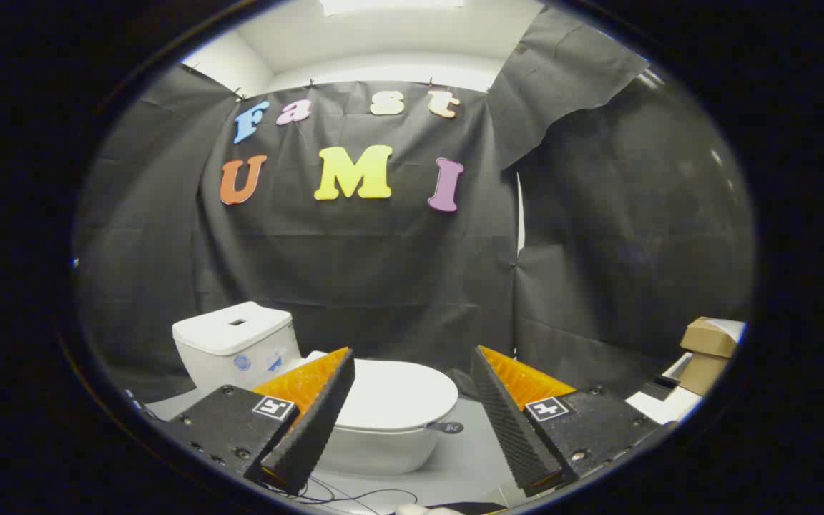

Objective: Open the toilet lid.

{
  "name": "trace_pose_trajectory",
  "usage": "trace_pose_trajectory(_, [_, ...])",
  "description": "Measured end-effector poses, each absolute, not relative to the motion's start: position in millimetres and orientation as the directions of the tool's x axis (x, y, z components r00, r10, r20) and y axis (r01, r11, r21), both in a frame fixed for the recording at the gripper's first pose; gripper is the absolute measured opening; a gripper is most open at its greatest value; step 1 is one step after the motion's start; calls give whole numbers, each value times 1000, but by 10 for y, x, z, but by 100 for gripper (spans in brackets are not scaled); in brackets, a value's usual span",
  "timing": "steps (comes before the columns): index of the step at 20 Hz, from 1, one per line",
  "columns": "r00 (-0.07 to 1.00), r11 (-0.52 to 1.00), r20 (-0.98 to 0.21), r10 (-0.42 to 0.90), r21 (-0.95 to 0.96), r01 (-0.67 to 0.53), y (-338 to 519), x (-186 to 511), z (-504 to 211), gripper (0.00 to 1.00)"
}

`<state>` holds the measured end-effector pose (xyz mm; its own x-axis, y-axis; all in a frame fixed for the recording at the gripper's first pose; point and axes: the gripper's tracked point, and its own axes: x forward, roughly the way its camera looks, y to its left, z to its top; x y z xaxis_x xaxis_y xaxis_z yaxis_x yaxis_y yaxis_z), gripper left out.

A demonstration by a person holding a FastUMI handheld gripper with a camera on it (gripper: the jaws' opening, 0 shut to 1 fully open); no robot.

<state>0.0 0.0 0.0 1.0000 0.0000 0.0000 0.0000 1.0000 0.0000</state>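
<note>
Hand-held gripper: fingers spread wide, holding nothing. Toilet: on the floor by the wall, lid closed, lying just beyond the fingers. Risk: fingers may slide off the smooth lid rim, dropping it shut.

Looks like a mock bathroom booth. White toilet against black cloth walls (cardboard boxes nearby).
</note>
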Motion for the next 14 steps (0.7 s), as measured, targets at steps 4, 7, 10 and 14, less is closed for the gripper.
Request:
trace_pose_trajectory(4, [1000,1000,-2,6,-12,-6,41,2,-49,100])
trace_pose_trajectory(7, [1000,1000,-11,10,-7,-10,64,2,-77,100])
trace_pose_trajectory(10, [1000,1000,-6,13,-9,-13,71,5,-56,100])
trace_pose_trajectory(14, [1000,1000,-9,15,-17,-15,87,9,-86,100])
